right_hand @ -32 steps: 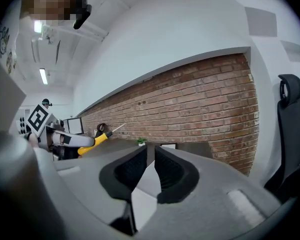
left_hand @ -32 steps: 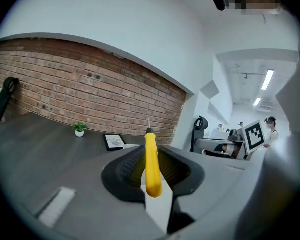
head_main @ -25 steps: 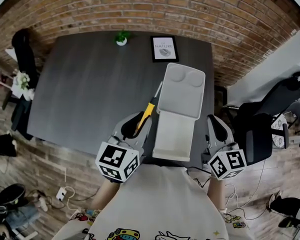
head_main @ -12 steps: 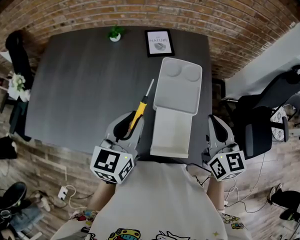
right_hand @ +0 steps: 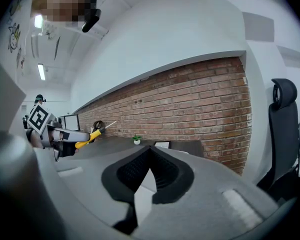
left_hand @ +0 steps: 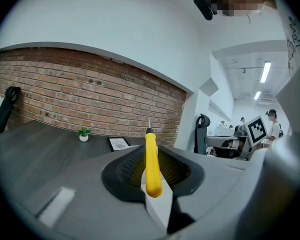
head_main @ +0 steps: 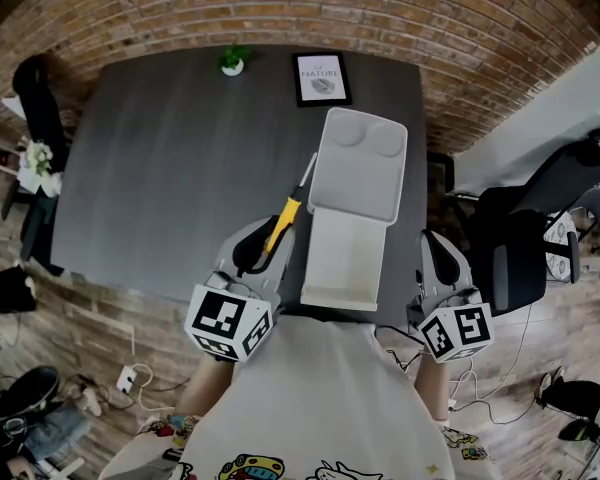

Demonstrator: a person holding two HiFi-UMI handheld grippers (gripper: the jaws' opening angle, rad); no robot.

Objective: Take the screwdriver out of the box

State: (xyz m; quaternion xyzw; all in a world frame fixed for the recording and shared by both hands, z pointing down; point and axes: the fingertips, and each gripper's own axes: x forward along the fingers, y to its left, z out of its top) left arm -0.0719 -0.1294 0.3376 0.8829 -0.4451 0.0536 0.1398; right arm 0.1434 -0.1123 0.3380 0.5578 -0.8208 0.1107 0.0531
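My left gripper (head_main: 263, 246) is shut on the yellow handle of the screwdriver (head_main: 286, 218), near the table's front edge. The thin metal shaft points up and away, just left of the box. In the left gripper view the yellow screwdriver (left_hand: 151, 163) stands clamped between the dark pads (left_hand: 127, 170). The white box (head_main: 352, 208) lies open on the dark table (head_main: 170, 178), its lid folded back toward the wall. My right gripper (head_main: 435, 260) is right of the box, shut and empty; in the right gripper view its pads (right_hand: 162, 170) meet with nothing between them. The screwdriver (right_hand: 88, 138) shows far left there.
A small potted plant (head_main: 232, 61) and a framed picture (head_main: 320, 78) stand at the table's far edge by the brick wall. A black office chair (head_main: 535, 238) is to the right of the table. Another dark chair (head_main: 38, 98) and cables lie on the left.
The head view shifts slightly. The left gripper keeps the screwdriver beside the box and the right gripper stays where it was.
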